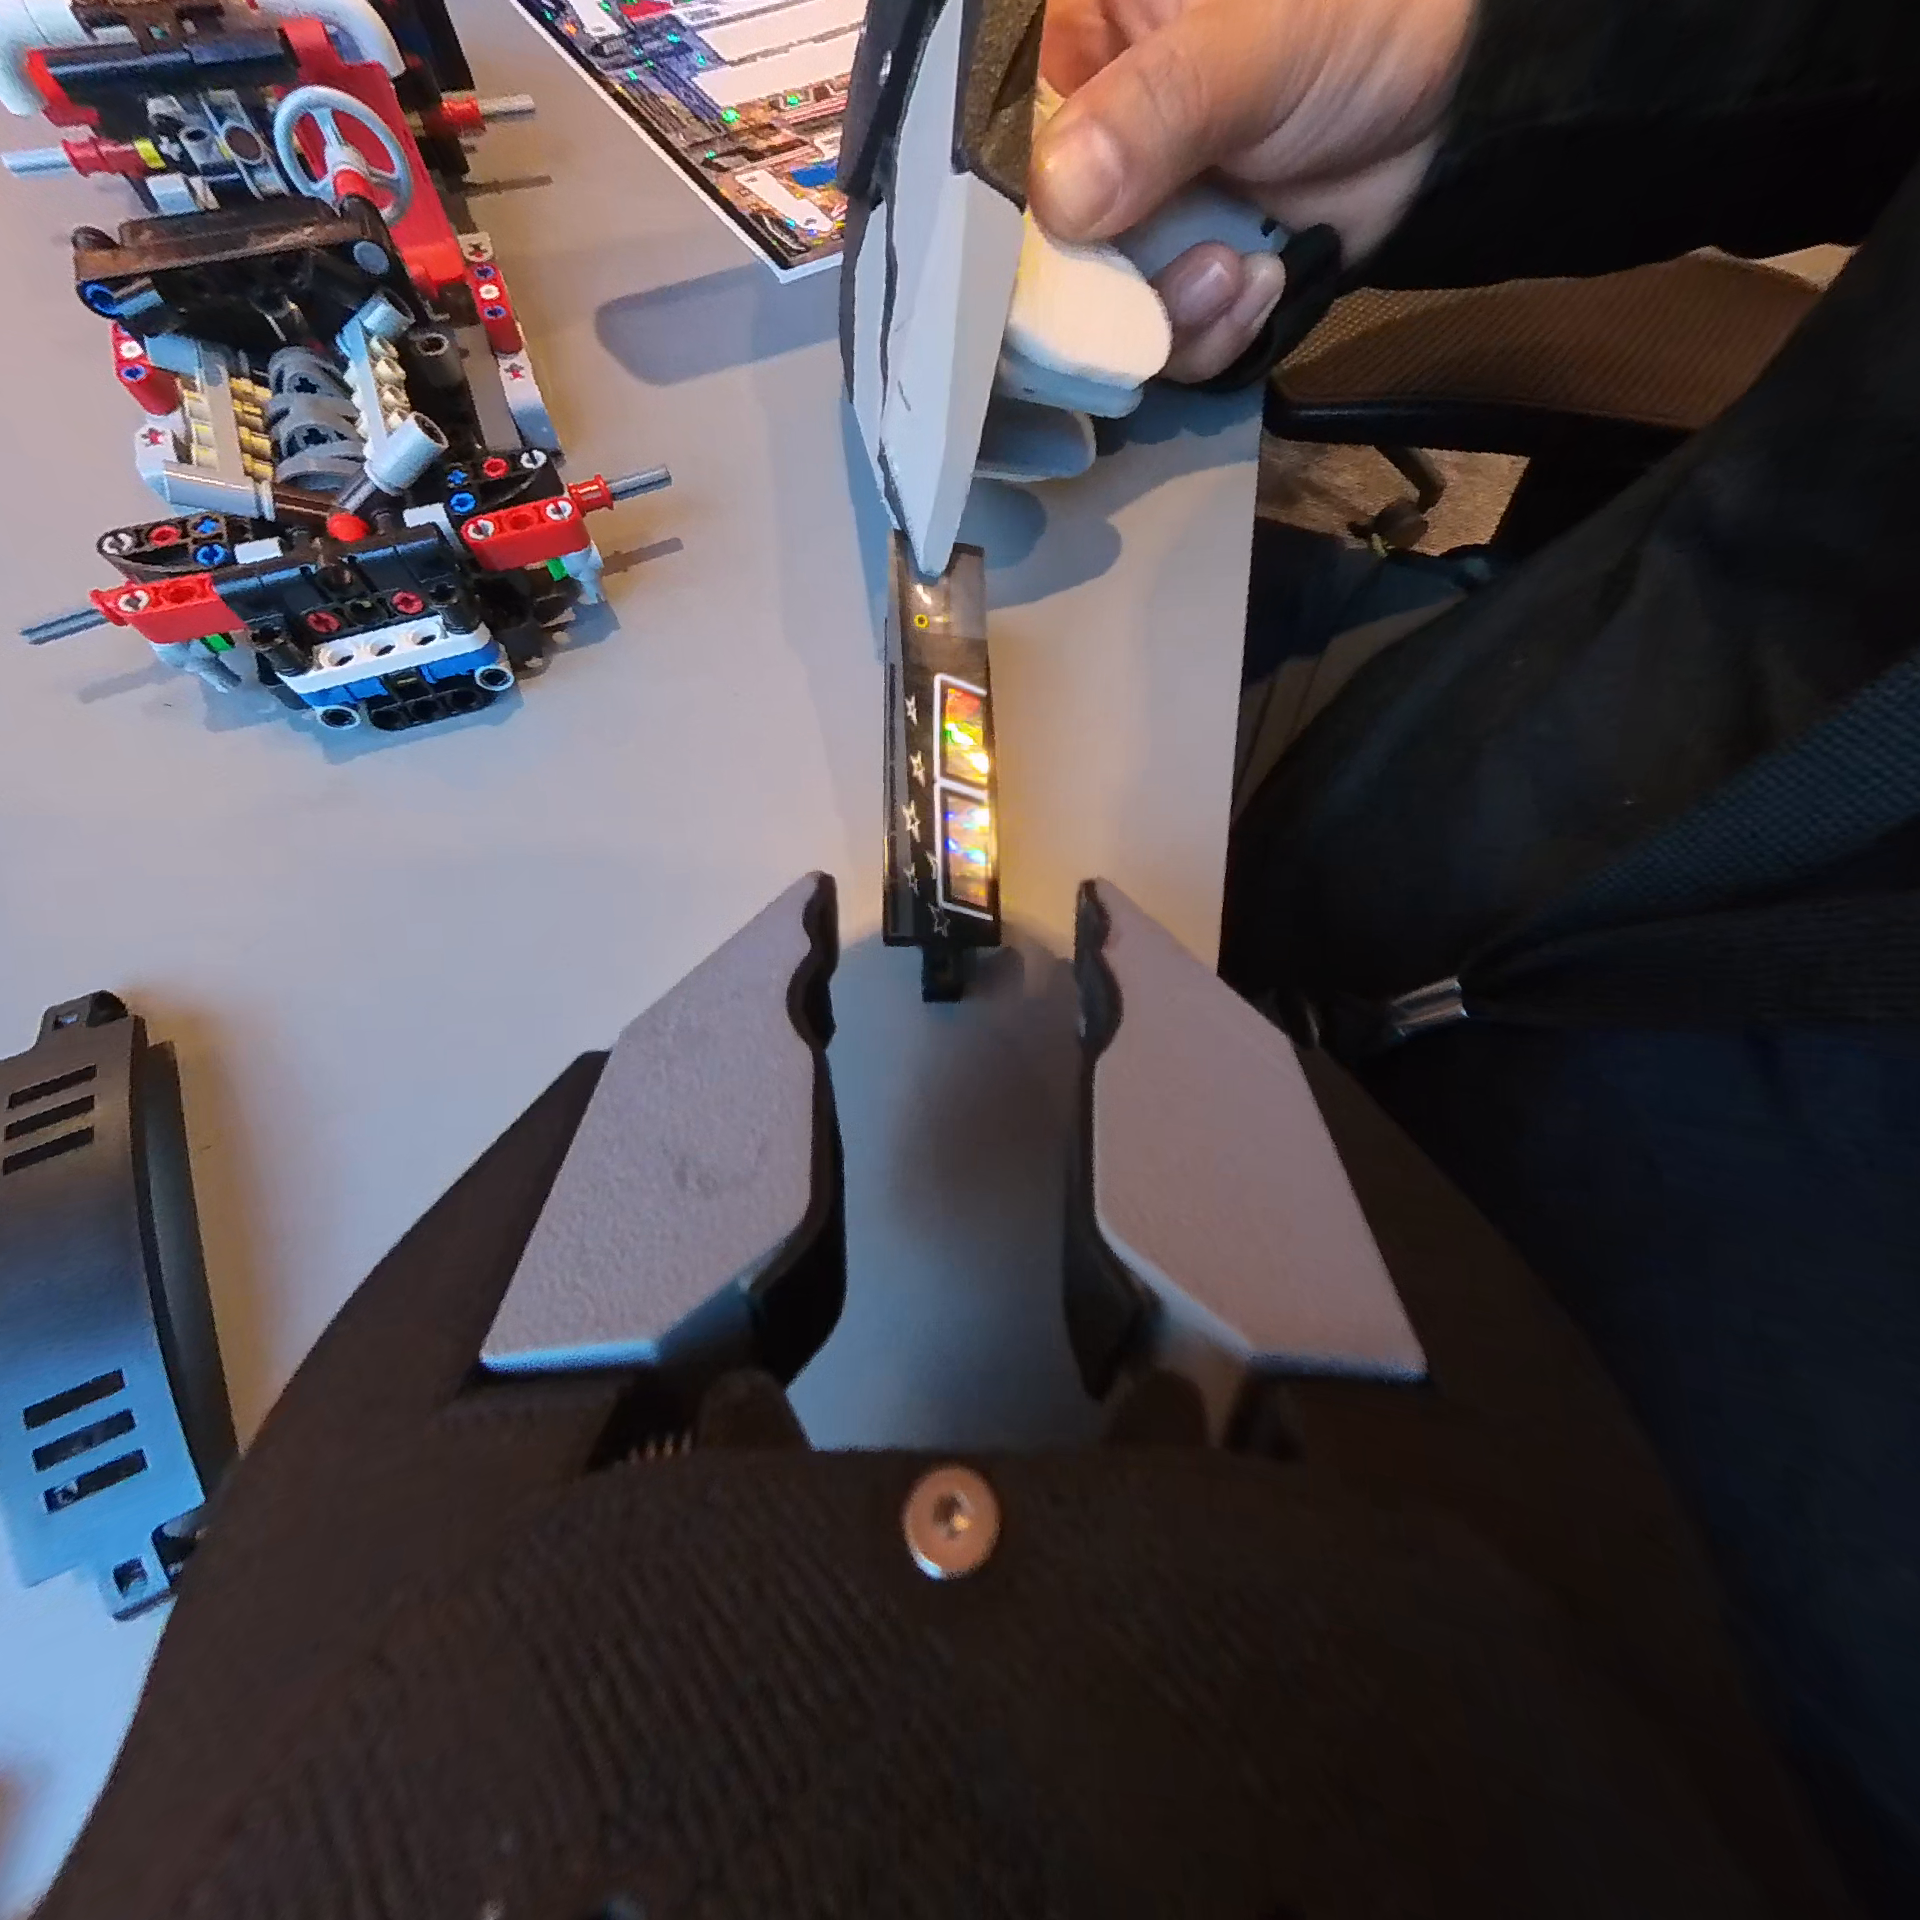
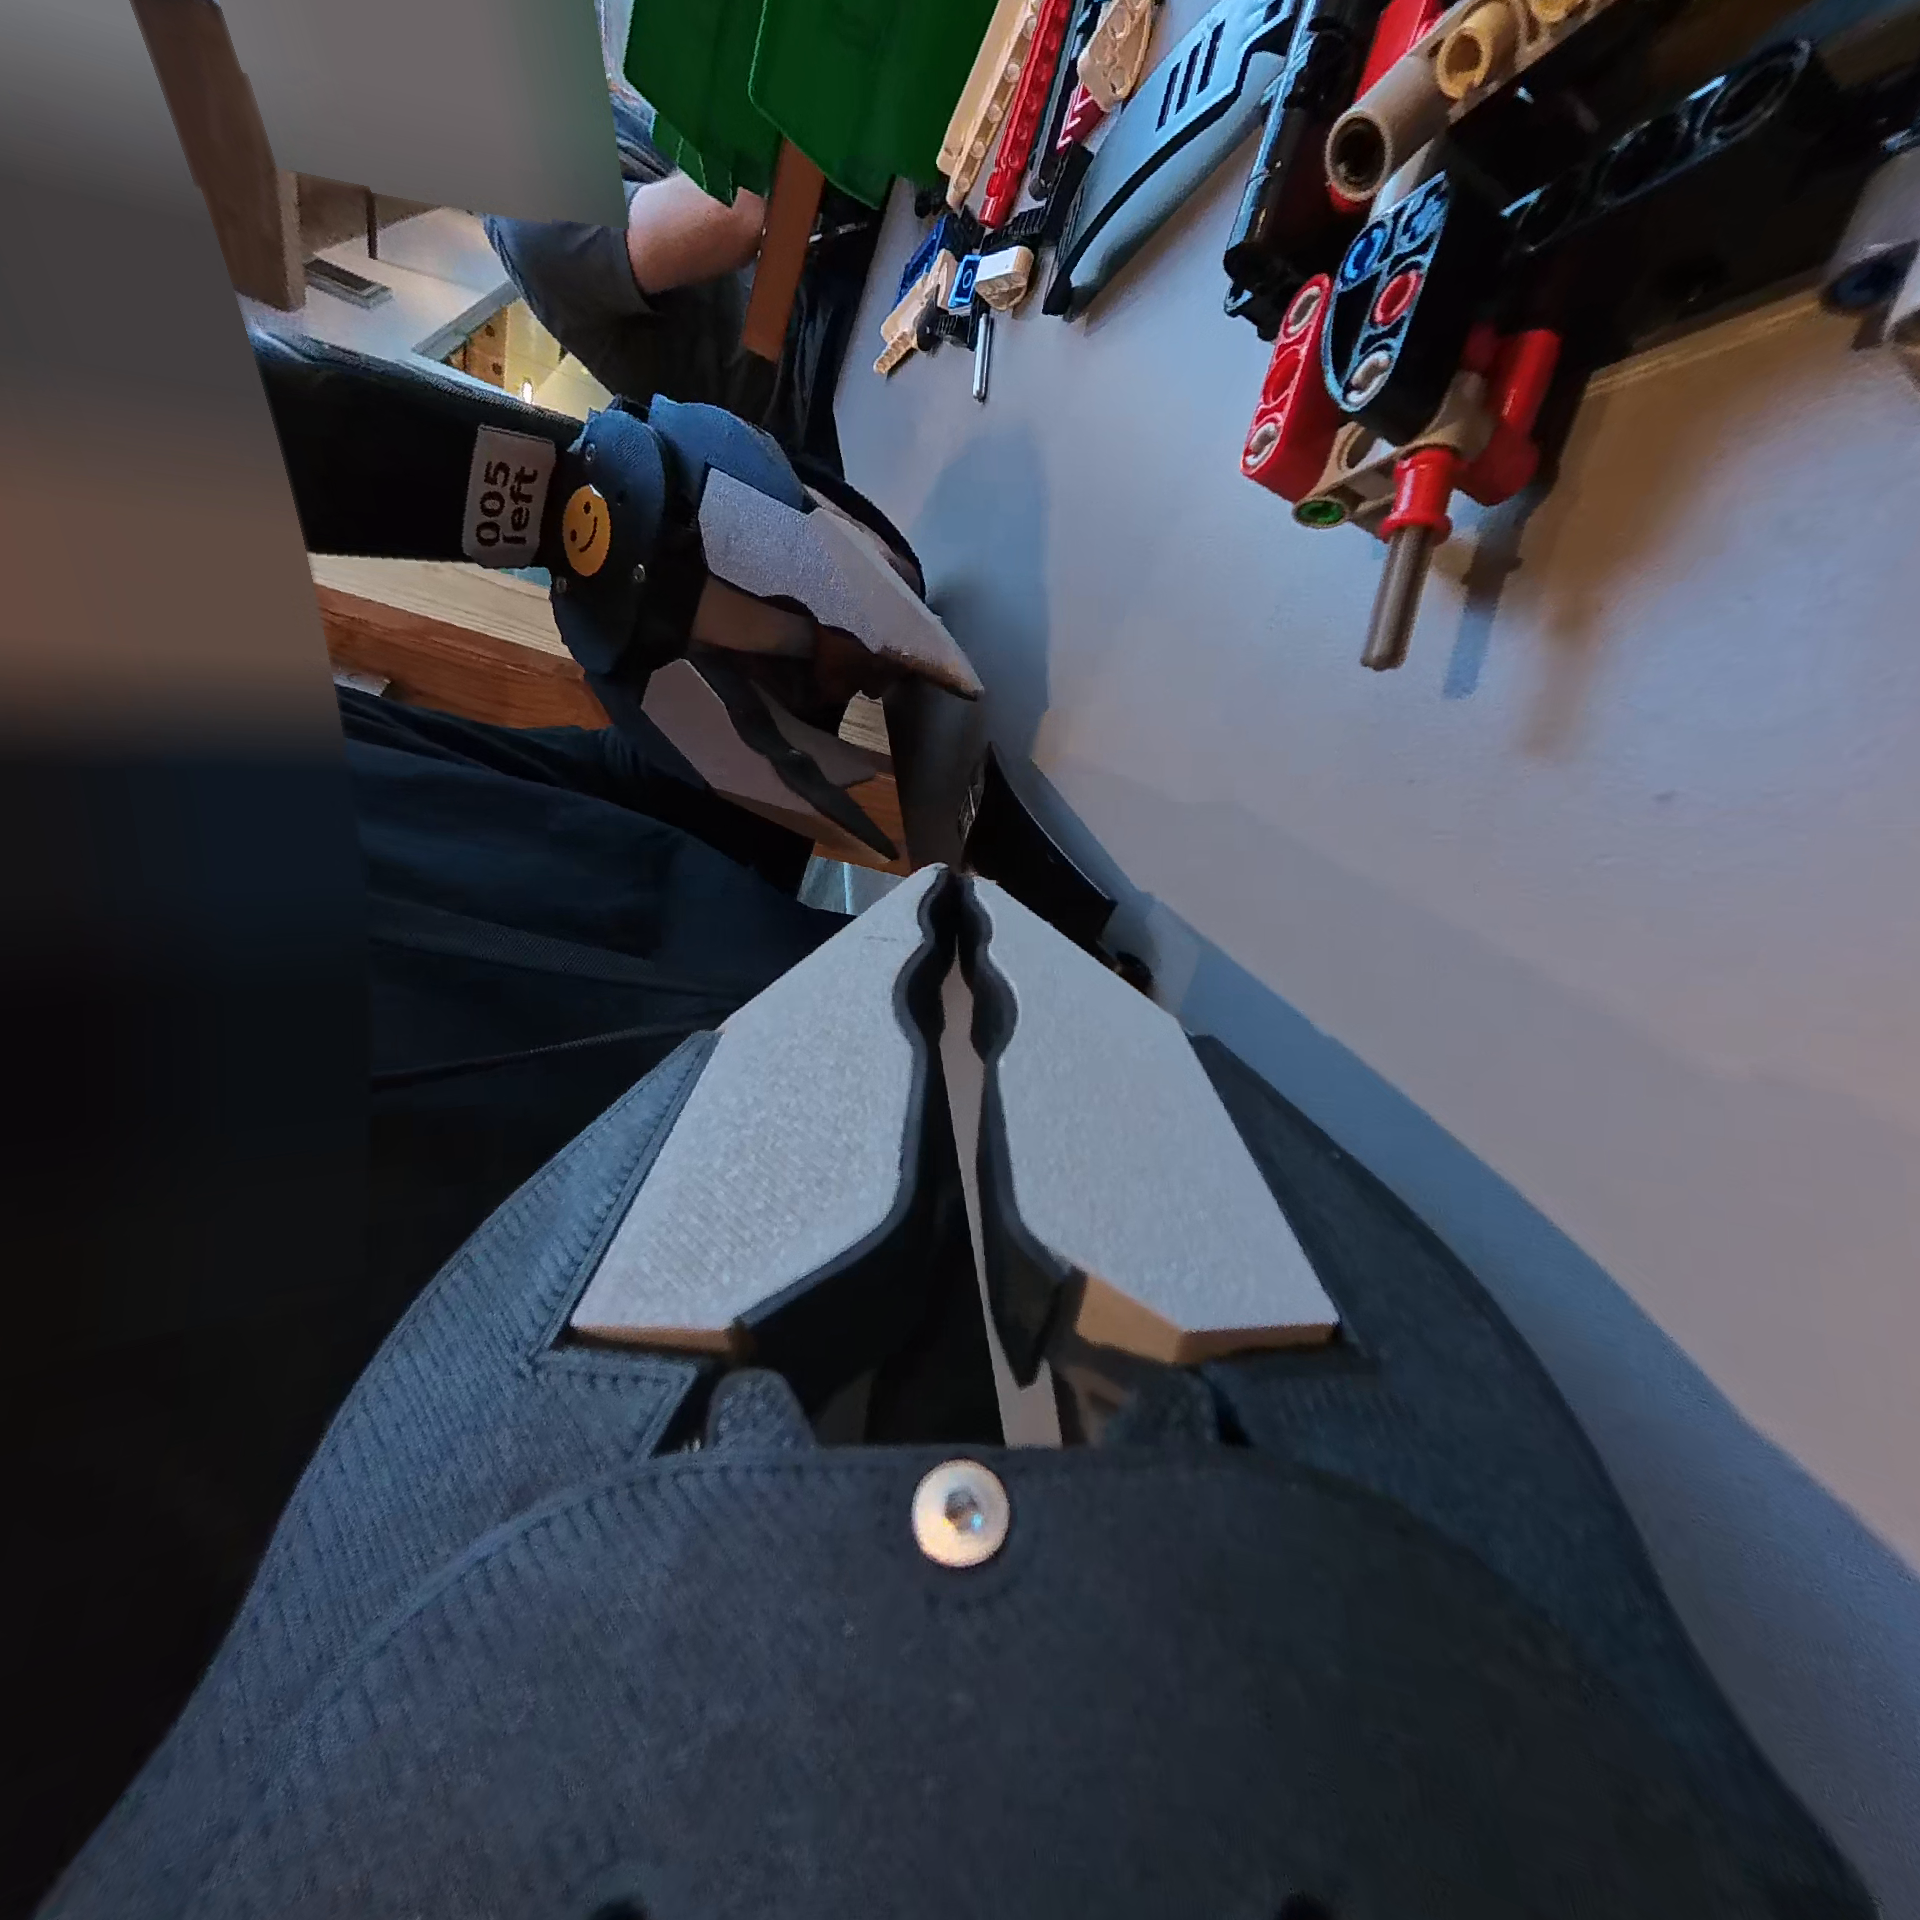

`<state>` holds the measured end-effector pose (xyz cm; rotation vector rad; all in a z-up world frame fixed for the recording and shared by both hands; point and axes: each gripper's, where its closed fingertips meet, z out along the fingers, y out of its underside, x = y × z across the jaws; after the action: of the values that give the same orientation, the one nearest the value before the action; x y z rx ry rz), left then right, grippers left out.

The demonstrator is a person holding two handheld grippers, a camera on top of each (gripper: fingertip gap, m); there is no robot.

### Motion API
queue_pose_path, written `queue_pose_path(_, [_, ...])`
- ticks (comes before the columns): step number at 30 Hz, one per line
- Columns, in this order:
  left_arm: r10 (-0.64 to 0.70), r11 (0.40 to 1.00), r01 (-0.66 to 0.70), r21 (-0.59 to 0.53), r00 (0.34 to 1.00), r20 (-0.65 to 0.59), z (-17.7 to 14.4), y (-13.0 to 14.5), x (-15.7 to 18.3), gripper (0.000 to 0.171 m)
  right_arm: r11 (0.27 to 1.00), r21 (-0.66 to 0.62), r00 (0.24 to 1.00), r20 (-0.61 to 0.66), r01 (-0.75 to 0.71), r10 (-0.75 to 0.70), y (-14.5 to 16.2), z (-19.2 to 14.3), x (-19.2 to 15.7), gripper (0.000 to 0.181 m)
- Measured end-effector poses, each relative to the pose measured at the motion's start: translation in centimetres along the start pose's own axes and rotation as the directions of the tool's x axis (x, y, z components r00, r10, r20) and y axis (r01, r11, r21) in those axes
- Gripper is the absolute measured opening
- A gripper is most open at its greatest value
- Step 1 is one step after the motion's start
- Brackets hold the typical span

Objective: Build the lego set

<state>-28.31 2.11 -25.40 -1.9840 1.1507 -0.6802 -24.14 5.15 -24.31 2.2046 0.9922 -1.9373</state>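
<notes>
Grey tabletop (image 1: 436,935), near edge at the right of the left wrist view, carrying everything. Largest on it: a half-built car chassis (image 1: 312,416), engine block, red beams, steering wheel and bare axles in place, no wheels or body panels fitted, so by the look of it well past the start and far from finished. An open instruction booklet (image 1: 727,114) beyond it. A dark vented body panel (image 1: 83,1278) loose at the left, unattached. More loose parts (image 2: 1039,187) scattered farther off in the right wrist view: beams, pins, a curved grey panel. Smaller: a long black stickered piece (image 1: 940,769) with stars and shiny squares, standing on edge close to the tabletop's rim, apart from the chassis, not yet mounted. Right claw (image 1: 930,551) pressed together, tip on the piece's far end; whether pinching it or merely pressing, impossible to tell. Left claw (image 1: 951,914) spread wide, empty, just short of the piece's near end. Likely step in hand: taking up this trim piece for fitting.
</notes>
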Motion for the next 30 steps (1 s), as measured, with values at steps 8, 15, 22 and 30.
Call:
queue_pose_path(8, [0.01,1.0,-0.01,0.001,1.0,-0.008,-0.06,0.02,0.24,0.043,1.0,-0.003,1.0,-0.004,-0.004,0.004,0.09,-0.01,0.11,0.0])
queue_pose_path(15, [0.022,1.0,-0.022,-0.003,1.0,-0.017,0.0,0.04,0.53,0.043,1.0,-0.003,1.0,-0.007,-0.005,0.005,0.1,-0.01,0.2,0.0])
queue_pose_path(22, [0.02,1.0,-0.02,0.0,1.0,-0.019,-0.02,-0.01,0.58,0.042,1.0,-0.007,1.0,-0.015,-0.008,0.008,0.22,0.01,0.31,0.0])
queue_pose_path(30, [0.024,1.0,-0.023,0.007,1.0,-0.02,-0.03,-0.16,0.63,0.042,1.0,-0.008,1.0,-0.019,-0.008,0.008,0.29,-0.02,0.35,0.0])
